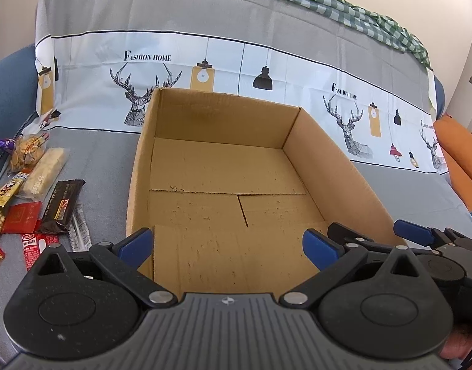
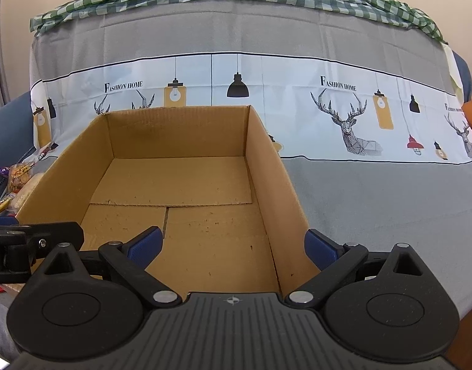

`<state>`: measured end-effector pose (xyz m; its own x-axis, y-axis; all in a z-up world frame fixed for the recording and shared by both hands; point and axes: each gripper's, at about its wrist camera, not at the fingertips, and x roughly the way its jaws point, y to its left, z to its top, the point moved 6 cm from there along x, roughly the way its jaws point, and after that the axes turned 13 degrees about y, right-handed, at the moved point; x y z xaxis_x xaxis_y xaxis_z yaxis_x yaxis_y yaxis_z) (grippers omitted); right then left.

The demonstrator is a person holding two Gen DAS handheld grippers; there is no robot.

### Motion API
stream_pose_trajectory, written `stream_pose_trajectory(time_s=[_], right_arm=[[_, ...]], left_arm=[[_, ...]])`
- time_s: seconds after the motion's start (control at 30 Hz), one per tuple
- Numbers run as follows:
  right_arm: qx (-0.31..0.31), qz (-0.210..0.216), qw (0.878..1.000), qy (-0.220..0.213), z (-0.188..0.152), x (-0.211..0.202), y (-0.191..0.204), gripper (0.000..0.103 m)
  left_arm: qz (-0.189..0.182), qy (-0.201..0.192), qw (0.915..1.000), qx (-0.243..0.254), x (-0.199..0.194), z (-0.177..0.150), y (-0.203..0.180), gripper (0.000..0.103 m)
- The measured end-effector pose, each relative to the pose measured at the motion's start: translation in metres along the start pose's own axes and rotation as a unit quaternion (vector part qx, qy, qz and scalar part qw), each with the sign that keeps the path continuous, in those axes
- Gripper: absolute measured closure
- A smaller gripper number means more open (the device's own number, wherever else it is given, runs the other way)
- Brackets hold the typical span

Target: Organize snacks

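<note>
- Left wrist view: the left gripper (image 1: 228, 245) hangs over the near end of the empty cardboard box (image 1: 223, 169), jaws spread as wide as they go, holding nothing.
- The right gripper (image 2: 234, 245) hovers over the same box, jaws also wide and empty; the two grippers are just beside each other, so a reach could knock them together.
- The snacks (image 1: 35, 191) lie in a loose pile left of the box on the grey sofa cover (image 1: 405, 185), none inside yet.
- Risks: flat, slick wrappers such as the dark bar (image 1: 63, 205) may slip from the jaws or come up in pairs; soft cover could bunch; the light box may slide if nudged.
</note>
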<state>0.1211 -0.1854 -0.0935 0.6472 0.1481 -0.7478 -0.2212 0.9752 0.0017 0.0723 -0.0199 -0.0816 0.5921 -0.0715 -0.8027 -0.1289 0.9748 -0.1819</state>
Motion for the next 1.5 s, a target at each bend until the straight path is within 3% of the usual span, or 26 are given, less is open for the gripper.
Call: stream_pose_trajectory(time_s=[0.57,0.83,0.87,0.93,0.97,1.03,1.13,1.2,1.27,1.33,1.4,1.5], right_arm=[[-0.004,-0.002,1.0,-0.002,0.0,0.0,-0.001,0.005],[0.003,-0.003,1.0,-0.013,0.004,-0.005,0.003,0.008],[0.003,-0.004,1.0,-0.021,0.006,-0.007,0.005,0.009],[0.005,0.001,1.0,-0.03,0.009,-0.01,0.01,0.013],[0.005,0.005,0.999,-0.039,0.011,-0.012,0.014,0.016],[0.006,0.014,0.999,-0.047,0.013,-0.016,0.024,0.019],[0.006,0.032,0.998,-0.061,0.018,-0.024,0.042,0.033],[0.005,0.046,0.997,-0.067,0.02,-0.029,0.057,0.045],[0.003,0.065,0.995,-0.076,0.021,-0.034,0.073,0.057],[0.002,0.085,0.993,-0.085,0.022,-0.04,0.09,0.06],[-0.004,0.101,0.991,-0.088,0.022,-0.043,0.108,0.062],[-0.02,0.124,0.989,-0.08,0.02,-0.042,0.138,0.062]], left_arm=[[-0.009,0.004,0.9999,-0.002,0.001,-0.002,-0.002,0.0],[-0.02,-0.029,0.9994,0.0,-0.018,0.001,0.008,0.002],[-0.024,-0.032,0.9992,-0.002,-0.022,0.002,0.012,0.004],[-0.033,-0.029,0.999,-0.006,-0.028,0.006,0.02,0.026],[-0.037,-0.023,0.999,-0.009,-0.031,0.008,0.025,0.031],[-0.048,-0.015,0.9987,-0.009,-0.037,0.012,0.036,0.056],[-0.046,-0.016,0.9988,0.002,-0.048,0.021,0.051,0.066],[-0.045,-0.023,0.9987,-0.002,-0.055,0.027,0.065,0.066],[-0.035,-0.032,0.9988,-0.014,-0.058,0.033,0.084,0.066],[-0.023,-0.049,0.9979,-0.036,-0.059,0.037,0.106,0.066],[-0.026,-0.064,0.9931,-0.095,-0.058,0.037,0.135,0.066],[-0.05,-0.082,0.9706,-0.221,-0.051,0.026,0.179,0.066]])
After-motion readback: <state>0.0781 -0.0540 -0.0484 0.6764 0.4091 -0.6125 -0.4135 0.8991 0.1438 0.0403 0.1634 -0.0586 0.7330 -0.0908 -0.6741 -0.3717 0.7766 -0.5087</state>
